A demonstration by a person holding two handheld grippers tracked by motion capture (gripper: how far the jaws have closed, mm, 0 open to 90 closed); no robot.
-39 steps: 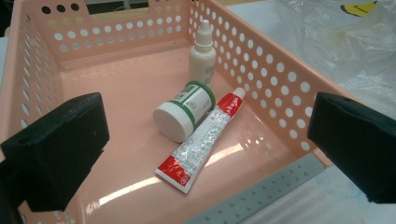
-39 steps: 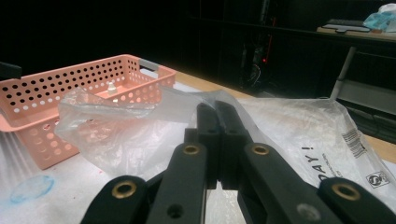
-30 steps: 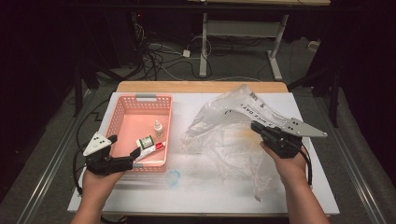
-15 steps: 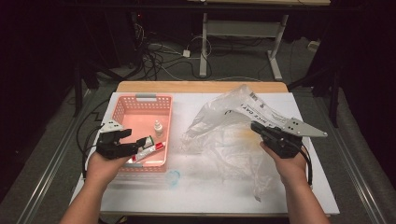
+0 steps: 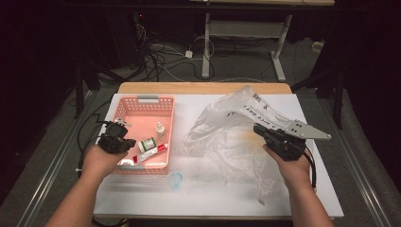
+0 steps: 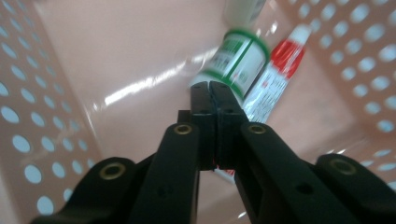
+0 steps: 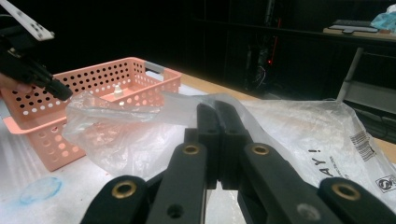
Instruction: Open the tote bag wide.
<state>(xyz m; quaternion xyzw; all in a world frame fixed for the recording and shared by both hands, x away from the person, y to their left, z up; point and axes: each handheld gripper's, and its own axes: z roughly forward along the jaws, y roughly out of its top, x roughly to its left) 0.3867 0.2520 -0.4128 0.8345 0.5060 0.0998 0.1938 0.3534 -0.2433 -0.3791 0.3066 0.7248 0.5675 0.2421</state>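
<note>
While the right gripper (image 5: 263,130) pinches the bag (image 5: 231,127) mid-frame, the left gripper (image 6: 209,87) — jaws just closed, empty — sits in the basket (image 5: 124,112) at left.

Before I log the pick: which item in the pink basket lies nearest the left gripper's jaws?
The green-banded white bottle, lying on its side at the jaw tips; the red-and-white tube lies beside it, farther.

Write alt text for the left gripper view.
The left gripper, its two black jaws shut together with nothing visible between them, points into a pink perforated plastic basket. Just beyond lie a green-and-white labelled bottle and a red-and-white tube, side by side.
</note>
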